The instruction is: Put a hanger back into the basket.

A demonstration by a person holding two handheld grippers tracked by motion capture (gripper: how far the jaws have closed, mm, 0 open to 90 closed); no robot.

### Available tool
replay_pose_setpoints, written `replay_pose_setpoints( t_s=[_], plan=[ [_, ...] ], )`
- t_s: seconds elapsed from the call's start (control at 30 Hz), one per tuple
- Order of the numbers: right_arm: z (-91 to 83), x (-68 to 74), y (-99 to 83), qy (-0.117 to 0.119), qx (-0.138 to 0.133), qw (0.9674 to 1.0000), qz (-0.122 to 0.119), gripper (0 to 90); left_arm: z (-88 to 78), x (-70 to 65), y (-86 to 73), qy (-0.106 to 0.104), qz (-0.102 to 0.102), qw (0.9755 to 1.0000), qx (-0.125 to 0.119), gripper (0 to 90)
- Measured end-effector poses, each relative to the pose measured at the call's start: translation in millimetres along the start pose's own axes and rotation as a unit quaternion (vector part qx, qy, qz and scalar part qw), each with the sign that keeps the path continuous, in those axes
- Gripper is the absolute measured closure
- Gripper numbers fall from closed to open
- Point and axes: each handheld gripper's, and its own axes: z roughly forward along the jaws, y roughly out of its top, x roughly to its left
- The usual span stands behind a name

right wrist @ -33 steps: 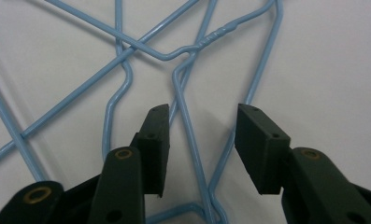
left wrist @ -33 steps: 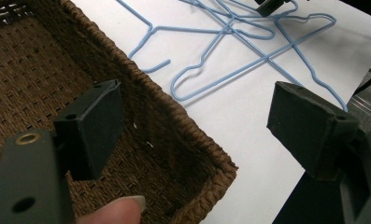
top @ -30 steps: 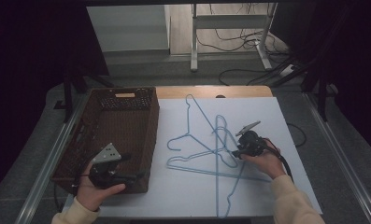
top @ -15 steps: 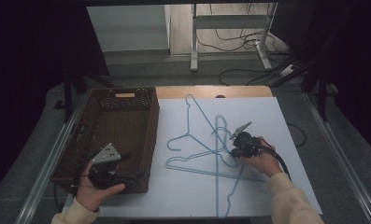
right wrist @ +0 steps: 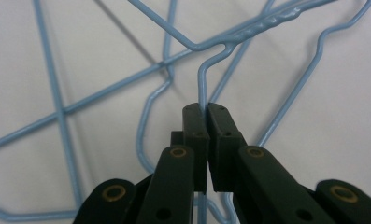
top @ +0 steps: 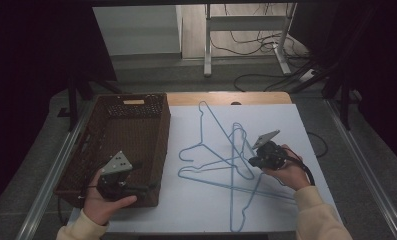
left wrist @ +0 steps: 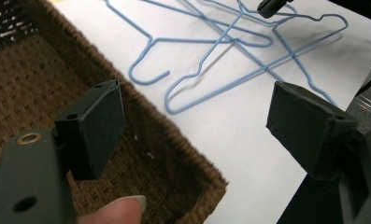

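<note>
Jaws of the right gripper (right wrist: 203, 112) have just been closing and are now clamping the hook wire of one blue hanger (right wrist: 203, 81), which is lying tangled with the other hangers (top: 211, 150) on the white worktop (top: 196, 205). That grip is probably readying a lift toward the wicker basket (top: 158, 145). Meanwhile the left gripper (left wrist: 197, 116) is hovering over the basket's near corner, jaws wide apart and holding nothing.
</note>
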Motion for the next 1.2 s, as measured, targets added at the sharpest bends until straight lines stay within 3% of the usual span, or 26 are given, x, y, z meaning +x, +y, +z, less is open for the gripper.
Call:
replay_pose_setpoints(
  t_s=[0.37, 0.7, 0.8, 0.9, 1.07, 1.2],
  plan=[
    [-19.3, 12.4, 0.2, 0.023, -0.033, 0.999, -0.017, 87.2, 16.9, -13.6, 20.8, -0.014, 0.028, 0.9994, 0.014, 19.9],
    [-34.2, 20.9, -0.2, 0.043, -0.056, 0.9973, -0.022, 87.2, 41.3, -29.6, 42.8, -0.033, 0.059, 0.9971, 0.035, 20.9],
    [-33.5, 21.5, -1.0, 0.044, -0.057, 0.9971, -0.024, 87.2, 52.8, -37.0, 51.0, -0.043, 0.066, 0.9959, 0.045, 21.4],
    [-32.7, 21.5, -1.6, 0.047, -0.057, 0.9969, -0.025, 87.2, 71.3, -47.2, 61.1, -0.064, 0.08, 0.9928, 0.062, 22.1],
    [-31.5, 21.5, -2.8, 0.051, -0.056, 0.9969, -0.024, 87.2, 91.5, -53.3, 65.9, -0.08, 0.074, 0.9908, 0.08, 24.2],
    [-31.5, 21.3, -3.8, 0.054, -0.058, 0.9965, -0.026, 87.2, 115.8, -54.5, 67.1, -0.095, 0.071, 0.9875, 0.103, 25.9]
  ],
)
